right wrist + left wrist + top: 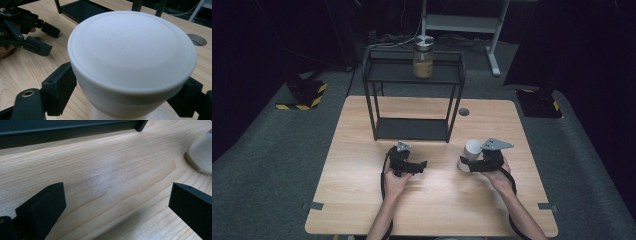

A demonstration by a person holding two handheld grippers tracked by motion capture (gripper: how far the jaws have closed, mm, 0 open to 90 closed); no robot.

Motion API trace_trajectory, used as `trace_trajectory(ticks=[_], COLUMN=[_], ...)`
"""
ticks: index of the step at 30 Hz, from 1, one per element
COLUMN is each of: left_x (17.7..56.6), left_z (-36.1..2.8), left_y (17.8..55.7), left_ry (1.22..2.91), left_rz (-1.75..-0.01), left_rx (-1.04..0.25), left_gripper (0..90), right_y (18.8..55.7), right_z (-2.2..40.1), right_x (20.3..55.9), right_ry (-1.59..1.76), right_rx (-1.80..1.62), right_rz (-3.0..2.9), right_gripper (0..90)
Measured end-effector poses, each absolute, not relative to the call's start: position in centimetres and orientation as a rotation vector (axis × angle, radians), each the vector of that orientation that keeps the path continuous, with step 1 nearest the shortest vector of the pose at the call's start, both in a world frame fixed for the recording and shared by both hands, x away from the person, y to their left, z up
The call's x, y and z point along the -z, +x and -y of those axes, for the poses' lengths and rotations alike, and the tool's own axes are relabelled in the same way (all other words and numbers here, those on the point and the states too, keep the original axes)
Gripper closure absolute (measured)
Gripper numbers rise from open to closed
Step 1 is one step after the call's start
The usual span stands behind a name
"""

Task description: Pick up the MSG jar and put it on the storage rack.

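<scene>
Jaws of the right gripper (pixel 125 100) clasp a white-lidded jar (pixel 132 65), its body mostly hidden beneath the lid; the left gripper (pixel 112 207) gapes empty over the wooden table (pixel 432 205), near a black rack (pixel 412 100).

White jar (pixel 130 65): body below the lid is cut off by the bottom edge in the right gripper view, so the contact between the pads and the glass can't be confirmed. In the left gripper view just a sliver of it shows at the right edge (base and a bit of wall). Black shelf rack (pixel 67 131) is cropped there to its bottom rail. Amber jar (pixel 423 57) on the rack's top shelf: contents too small to tell.
</scene>
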State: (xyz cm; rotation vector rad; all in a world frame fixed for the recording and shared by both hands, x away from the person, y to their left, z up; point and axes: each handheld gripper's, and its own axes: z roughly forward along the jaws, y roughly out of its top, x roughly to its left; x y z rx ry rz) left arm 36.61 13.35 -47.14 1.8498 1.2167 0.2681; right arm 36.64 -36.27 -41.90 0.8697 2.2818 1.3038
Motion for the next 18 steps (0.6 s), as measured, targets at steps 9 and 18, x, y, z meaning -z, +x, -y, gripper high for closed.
trace_trajectory(ticks=[9,18], left_x=[47.19,47.2], left_z=[-13.42,-13.45], left_y=[36.62,36.63], left_ry=[1.845,1.844], left_rz=[-1.217,-1.217], left_rx=[-0.265,-0.264], left_gripper=[1.1,1.1], right_y=[36.75,36.86], right_z=[36.37,36.55], right_x=[42.02,42.18], right_ry=[0.856,0.854], right_rx=[-1.304,-1.314], right_rz=[-2.281,-2.278], right_gripper=[25.1,32.0])
